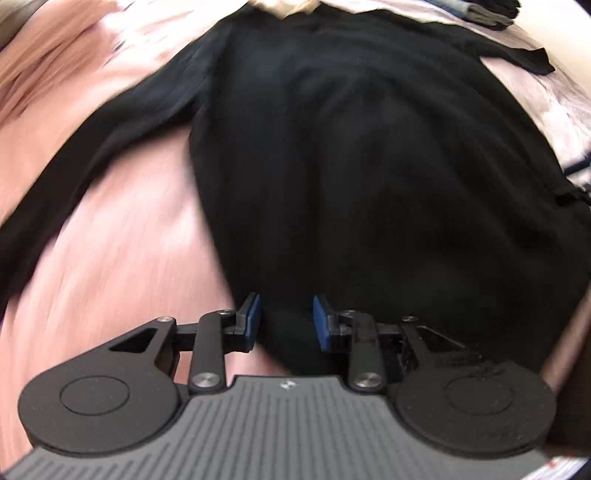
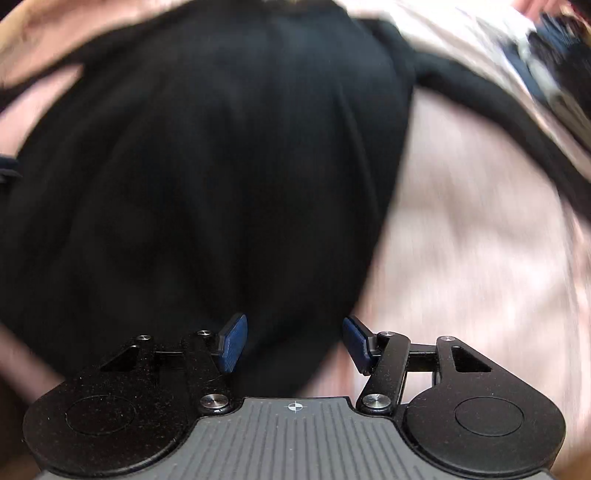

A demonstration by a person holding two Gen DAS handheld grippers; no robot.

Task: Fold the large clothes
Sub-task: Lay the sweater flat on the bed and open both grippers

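A large black long-sleeved garment (image 1: 351,155) lies spread flat on a pink bed cover (image 1: 122,266), hem toward me. Its left sleeve (image 1: 110,136) stretches out to the left. In the right wrist view the same black garment (image 2: 207,177) fills the left and centre, with its right sleeve (image 2: 491,107) running off to the right. My left gripper (image 1: 284,319) hangs open over the hem's left part, blue pads apart, holding nothing. My right gripper (image 2: 295,341) is open too, above the hem's right corner. Both views are blurred by motion.
A beige cloth (image 1: 284,7) lies beyond the garment's collar. A stack of dark folded clothes (image 1: 480,11) sits at the far right of the bed, seen also as blurred dark items (image 2: 554,51). The pink bed cover (image 2: 480,240) extends to the right.
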